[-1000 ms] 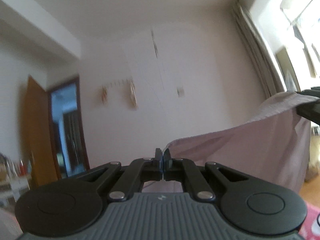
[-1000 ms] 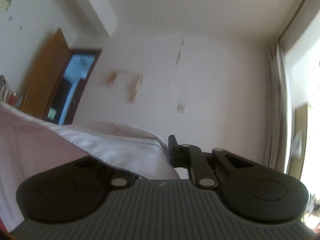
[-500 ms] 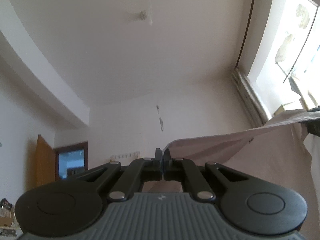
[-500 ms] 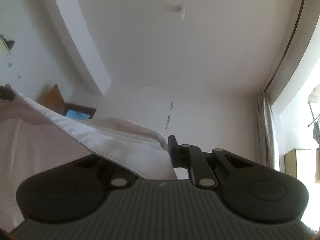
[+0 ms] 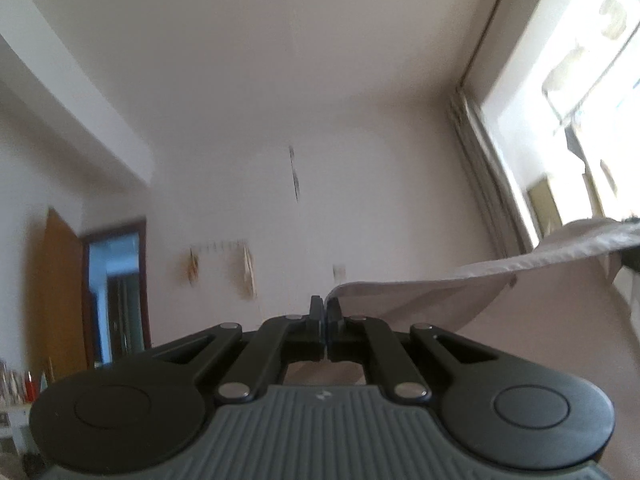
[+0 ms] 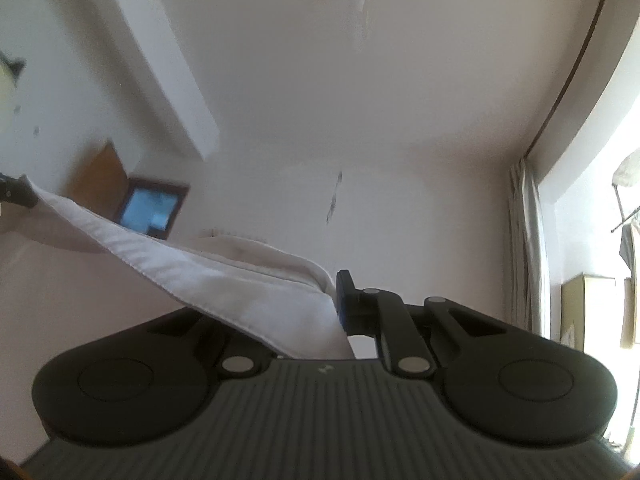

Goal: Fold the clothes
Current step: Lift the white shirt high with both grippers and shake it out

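Observation:
A pale pinkish-white garment (image 5: 500,296) hangs stretched in the air between my two grippers. My left gripper (image 5: 325,312) is shut on one corner of it, and the hem runs off to the right and upward toward the other gripper at the frame's edge. In the right wrist view the garment (image 6: 224,276) drapes over the left finger of my right gripper (image 6: 334,300), which is shut on its bunched edge. Only the right finger shows there. The cloth's far end reaches the left gripper (image 6: 16,194) at the left edge. Both grippers point upward toward the wall and ceiling.
A white wall (image 5: 360,200) and ceiling fill both views. An orange door (image 5: 60,292) and a dark doorway (image 5: 116,296) stand at the left. A curtain (image 6: 524,248) and a bright window (image 5: 568,100) are at the right. Hooks with hanging items (image 5: 248,268) are on the wall.
Both grippers have risen with the garment held taut between them. The views tilted up to the ceiling, and the left view has since tipped back down toward the wall and door.

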`<action>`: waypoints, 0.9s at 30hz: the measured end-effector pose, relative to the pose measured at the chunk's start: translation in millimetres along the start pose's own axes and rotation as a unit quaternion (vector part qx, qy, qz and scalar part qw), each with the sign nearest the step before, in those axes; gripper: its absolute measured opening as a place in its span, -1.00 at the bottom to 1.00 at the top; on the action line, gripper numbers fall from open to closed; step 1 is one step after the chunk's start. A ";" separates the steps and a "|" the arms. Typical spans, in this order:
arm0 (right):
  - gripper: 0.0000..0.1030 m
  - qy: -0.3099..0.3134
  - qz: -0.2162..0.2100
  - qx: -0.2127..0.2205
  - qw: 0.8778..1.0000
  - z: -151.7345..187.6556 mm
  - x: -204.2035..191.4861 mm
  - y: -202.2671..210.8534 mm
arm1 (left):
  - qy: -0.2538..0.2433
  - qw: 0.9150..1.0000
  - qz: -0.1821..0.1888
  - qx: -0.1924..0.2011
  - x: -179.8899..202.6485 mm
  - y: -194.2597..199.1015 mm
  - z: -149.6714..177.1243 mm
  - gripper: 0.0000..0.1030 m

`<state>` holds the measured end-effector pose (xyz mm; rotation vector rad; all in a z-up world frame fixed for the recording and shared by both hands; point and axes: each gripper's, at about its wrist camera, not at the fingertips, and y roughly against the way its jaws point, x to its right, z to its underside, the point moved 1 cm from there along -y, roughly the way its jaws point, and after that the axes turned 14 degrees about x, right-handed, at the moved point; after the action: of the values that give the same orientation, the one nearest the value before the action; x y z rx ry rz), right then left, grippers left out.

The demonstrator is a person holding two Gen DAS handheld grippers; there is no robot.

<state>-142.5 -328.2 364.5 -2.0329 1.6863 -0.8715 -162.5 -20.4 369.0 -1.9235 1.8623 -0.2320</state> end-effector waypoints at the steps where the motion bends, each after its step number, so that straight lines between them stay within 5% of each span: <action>1: -0.84 0.001 -0.003 -0.017 1.000 15.1 0.3 -8.6 | 0.001 1.000 0.004 -0.021 3.4 -17.9 16.6 -0.96; 7: -0.84 0.016 -0.013 -0.137 0.990 129.9 2.5 -65.8 | -0.015 0.990 0.019 -0.141 37.6 -116.9 132.0 -0.96; 14: -0.84 0.014 -0.020 -0.295 0.955 305.2 -7.8 -123.2 | -0.049 0.963 0.030 -0.263 63.7 -174.5 295.6 -0.96; 19: -0.84 0.022 -0.020 -0.348 0.937 399.1 -24.4 -148.5 | -0.077 0.948 0.026 -0.308 72.3 -211.2 368.9 -0.96; 27: -0.84 -0.003 -0.023 -0.410 0.912 505.0 -43.9 -200.4 | -0.115 0.929 0.009 -0.351 92.3 -269.4 453.6 -0.96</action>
<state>334.8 -296.4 103.2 -2.5632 2.2521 -0.1323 279.0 -23.5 65.8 -2.2348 1.9489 0.7365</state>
